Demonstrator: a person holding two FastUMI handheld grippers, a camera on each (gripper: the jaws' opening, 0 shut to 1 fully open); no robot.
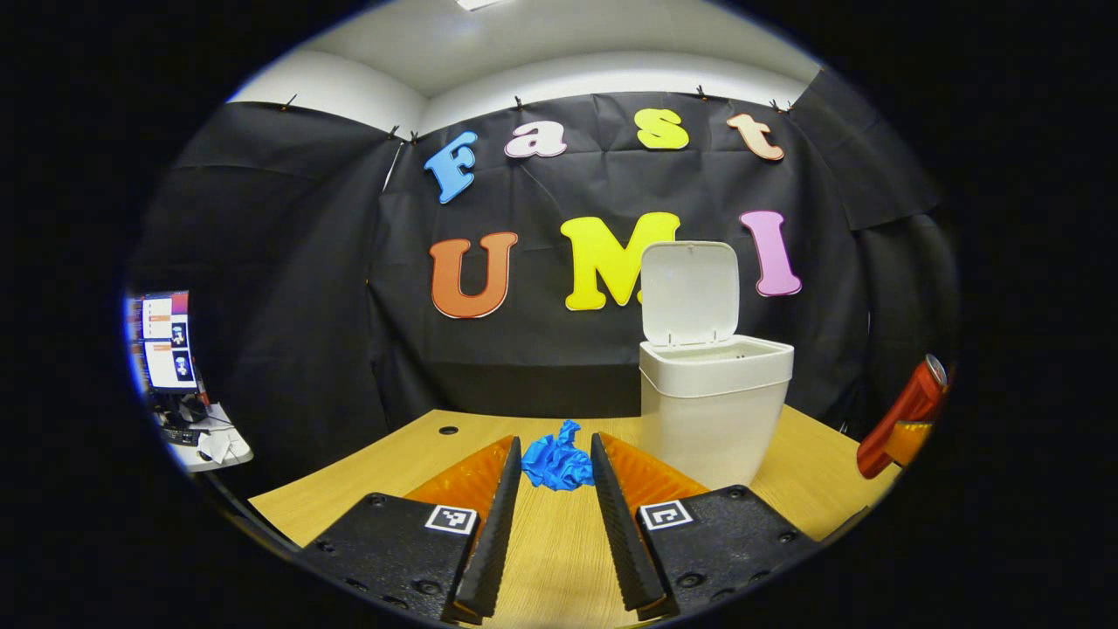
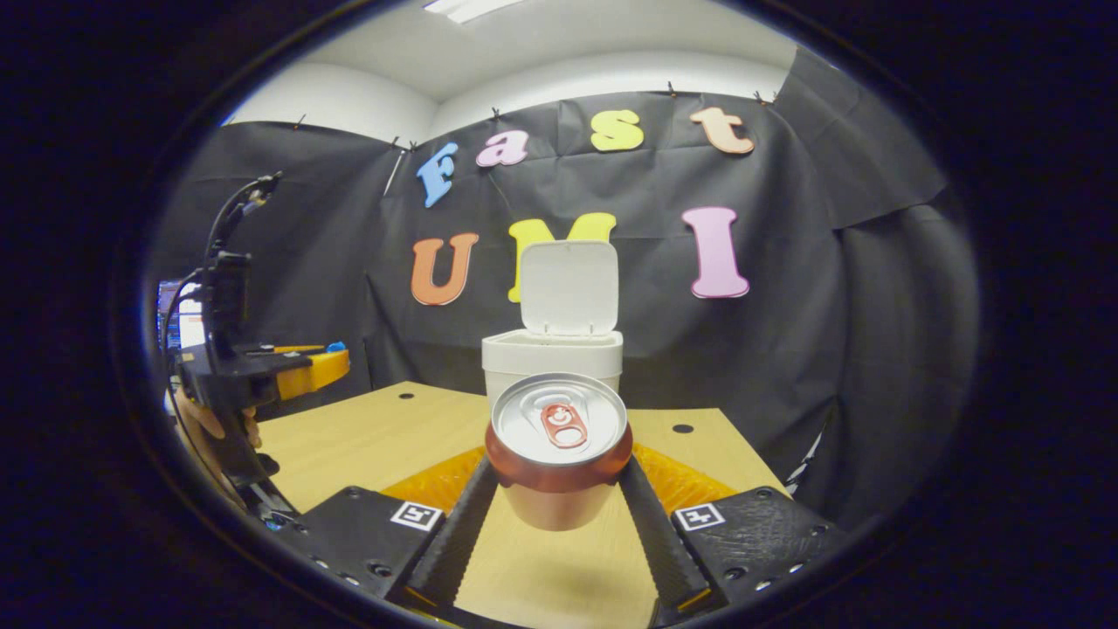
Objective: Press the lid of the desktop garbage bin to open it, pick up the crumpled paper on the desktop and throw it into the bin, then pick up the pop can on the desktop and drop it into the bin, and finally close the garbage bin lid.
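Observation:
The white desktop bin [image 1: 712, 419] stands on the wooden table [image 1: 812, 472] with its lid [image 1: 690, 293] swung upright and open. My left gripper [image 1: 557, 450] is shut on the blue crumpled paper [image 1: 559, 461], held at the fingertips left of the bin. In the right gripper view the bin [image 2: 552, 354] sits straight ahead, lid [image 2: 568, 288] up. My right gripper [image 2: 559, 476] is shut on the red pop can [image 2: 559, 450], which hangs above the table with its top facing the camera. The can [image 1: 904, 411] also appears tilted at the far right of the left gripper view.
A hand [image 2: 210, 428] holds the left gripper [image 2: 323, 367] at the left of the right gripper view. A monitor [image 1: 166, 341] and a cluttered side desk [image 1: 214, 445] lie beyond the table's left edge. Cable holes [image 1: 448, 430] [image 2: 682, 428] mark the tabletop.

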